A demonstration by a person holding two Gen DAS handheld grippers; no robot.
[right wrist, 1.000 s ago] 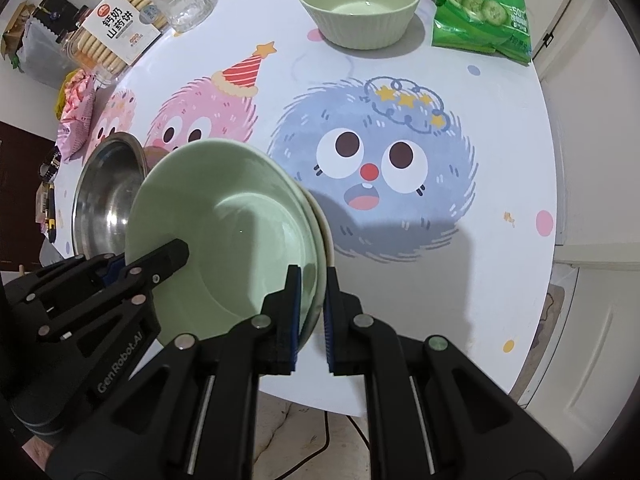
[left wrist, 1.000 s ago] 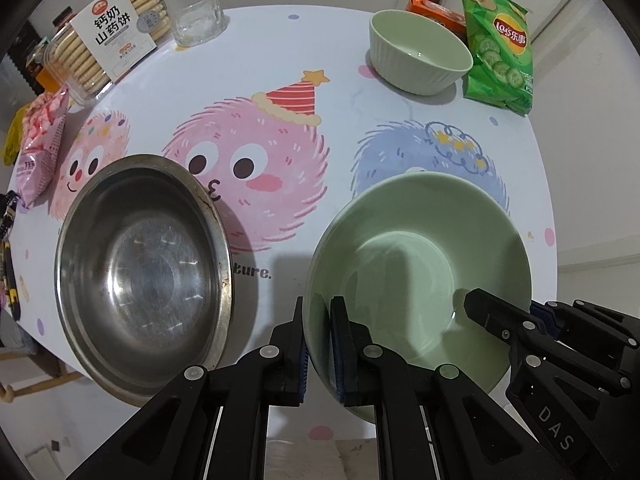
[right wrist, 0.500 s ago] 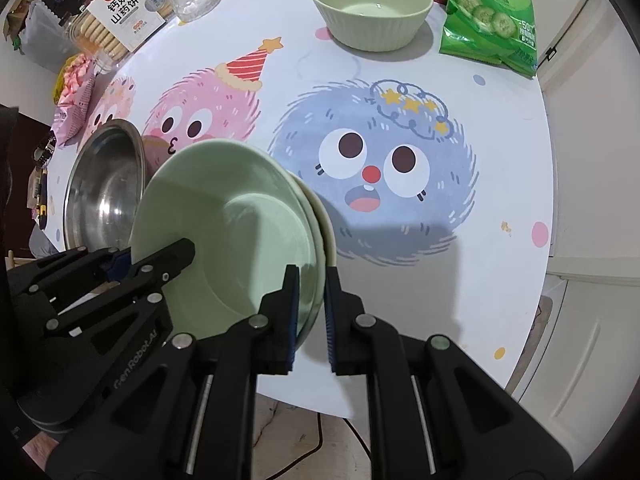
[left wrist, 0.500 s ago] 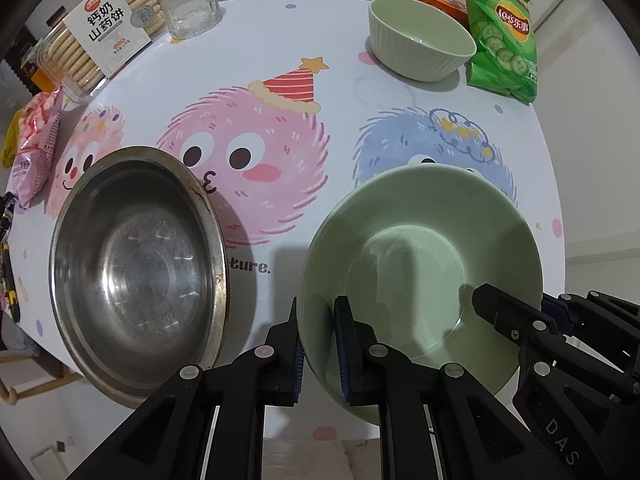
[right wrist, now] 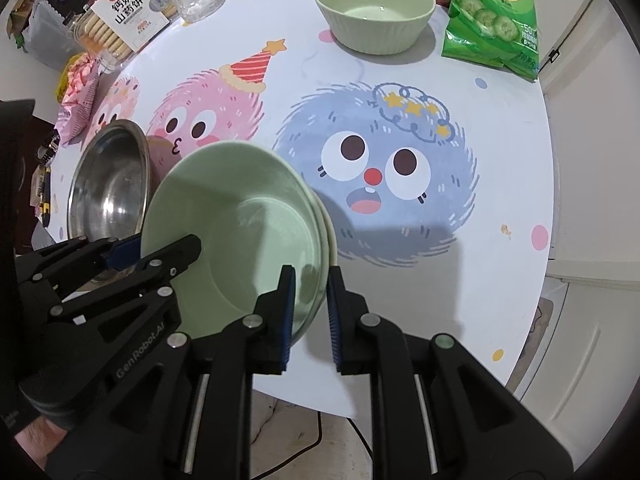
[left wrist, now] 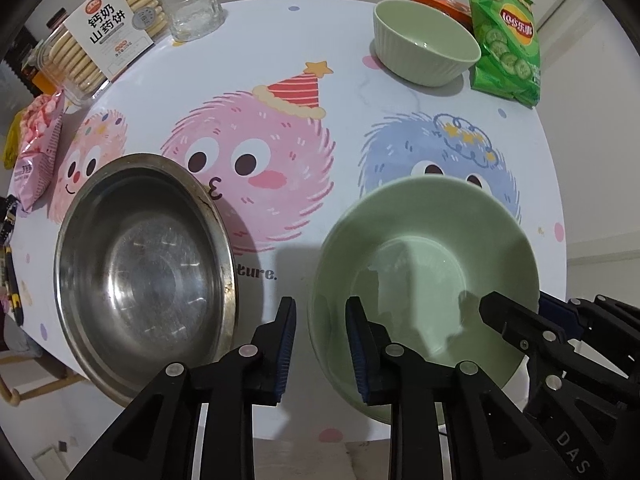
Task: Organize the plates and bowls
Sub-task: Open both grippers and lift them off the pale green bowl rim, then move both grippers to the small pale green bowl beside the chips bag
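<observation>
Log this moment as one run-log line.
left gripper: opening, astride green bowl rim | right gripper: opening, astride opposite rim | bowl stacked on plate

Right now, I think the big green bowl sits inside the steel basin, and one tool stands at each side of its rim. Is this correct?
Not quite. The big green bowl is not inside the steel basin; it sits beside it on the table, on another light dish, as the right wrist view shows. One tool does stand at each side of its rim: left tool, right tool, both opening.
</observation>
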